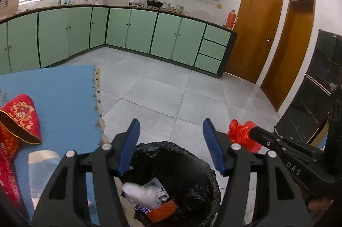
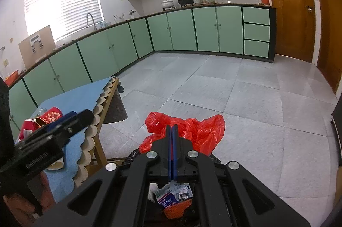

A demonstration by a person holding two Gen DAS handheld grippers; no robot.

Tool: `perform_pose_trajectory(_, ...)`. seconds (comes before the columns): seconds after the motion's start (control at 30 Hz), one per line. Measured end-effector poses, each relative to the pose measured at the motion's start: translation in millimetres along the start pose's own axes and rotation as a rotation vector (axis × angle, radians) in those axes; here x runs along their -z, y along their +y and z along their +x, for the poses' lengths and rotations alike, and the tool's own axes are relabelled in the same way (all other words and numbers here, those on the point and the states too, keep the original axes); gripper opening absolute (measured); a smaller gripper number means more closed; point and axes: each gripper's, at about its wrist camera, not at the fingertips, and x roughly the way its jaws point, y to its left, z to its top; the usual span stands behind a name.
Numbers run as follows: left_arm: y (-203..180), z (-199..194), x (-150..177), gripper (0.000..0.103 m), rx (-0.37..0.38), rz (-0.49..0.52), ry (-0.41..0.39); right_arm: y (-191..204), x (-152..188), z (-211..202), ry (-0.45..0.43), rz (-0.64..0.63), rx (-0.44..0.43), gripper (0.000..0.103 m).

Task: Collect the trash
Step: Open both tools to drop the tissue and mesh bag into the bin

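Note:
A bin lined with a black bag [image 1: 192,165] stands on the floor below both grippers. It holds white paper [image 1: 141,192], printed wrappers and an orange sponge [image 1: 162,211]; the same trash shows in the right wrist view [image 2: 173,199]. My left gripper [image 1: 171,145] is open and empty above the bin. My right gripper [image 2: 172,130] is shut on a red plastic bag [image 2: 192,130] and holds it over the bin's far side; it shows in the left wrist view [image 1: 241,135] at the right.
A table with a blue mat [image 1: 59,98] stands left of the bin, carrying a red paper cup [image 1: 21,120], red packaging and a pale wrapper [image 1: 40,171]. Green kitchen cabinets [image 1: 139,30] line the far walls. A dark cabinet [image 1: 316,94] stands at the right.

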Motion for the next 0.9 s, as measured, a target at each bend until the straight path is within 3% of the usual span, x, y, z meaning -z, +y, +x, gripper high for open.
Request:
perform_pose_trajectory(0.47, 29, -33, -11, 0.061, -0.084, -0.005, -0.029, 9, 15, 38, 0.088, -0.016, -0.026, 0.004)
perform_pose_trajectory(0.57, 33, -39, -13, 0.061, -0.102, -0.009, -0.035, 11, 18, 43, 0.092, -0.015, -0.014, 0.016)
perform_pose_trajectory(0.63, 35, -42, -14, 0.061, -0.113, -0.009, -0.037, 12, 17, 41, 0.083, -0.012, -0.007, 0.030)
perform_pose_trajectory(0.9, 43, -55, -13, 0.064, -0.152, -0.007, -0.049, 27, 0, 12, 0.007, -0.029, -0.015, 0.046)
